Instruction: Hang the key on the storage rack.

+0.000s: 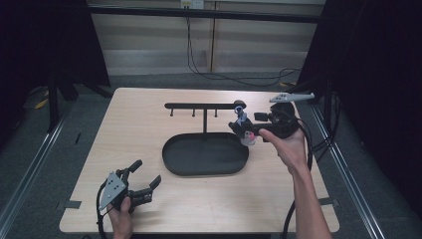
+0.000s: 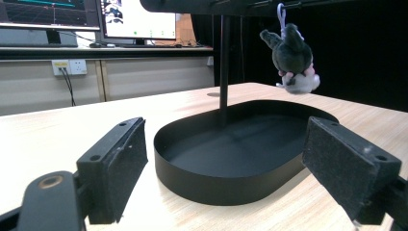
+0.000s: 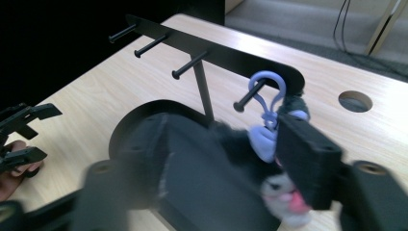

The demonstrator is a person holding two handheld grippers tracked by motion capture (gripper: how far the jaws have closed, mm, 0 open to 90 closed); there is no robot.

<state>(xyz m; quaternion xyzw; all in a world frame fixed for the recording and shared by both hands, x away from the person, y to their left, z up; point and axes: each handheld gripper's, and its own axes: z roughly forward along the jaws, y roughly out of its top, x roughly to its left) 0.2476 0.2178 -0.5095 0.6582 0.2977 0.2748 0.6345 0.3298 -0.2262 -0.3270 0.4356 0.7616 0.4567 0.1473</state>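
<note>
A black stand has an oval tray (image 1: 169,155) as its base and a crossbar (image 1: 199,105) with several pegs. A small dark grey plush toy (image 2: 291,53) with a white and pink underside hangs by a lavender clip (image 3: 267,96) from the peg at the bar's right end. My right gripper (image 1: 242,130) is open there, and the toy (image 3: 284,195) lies against its right jaw; the left jaw is blurred. My left gripper (image 1: 146,173) is held open low over the table's front left, pointing at the tray (image 2: 216,187), with nothing between its jaws.
The stand's other pegs (image 3: 190,65) are bare. A round hole (image 3: 355,101) is cut in the tabletop behind the stand's right end. Grey tape marks (image 1: 72,204) sit near the front corners. Cables (image 1: 298,164) trail off the right edge.
</note>
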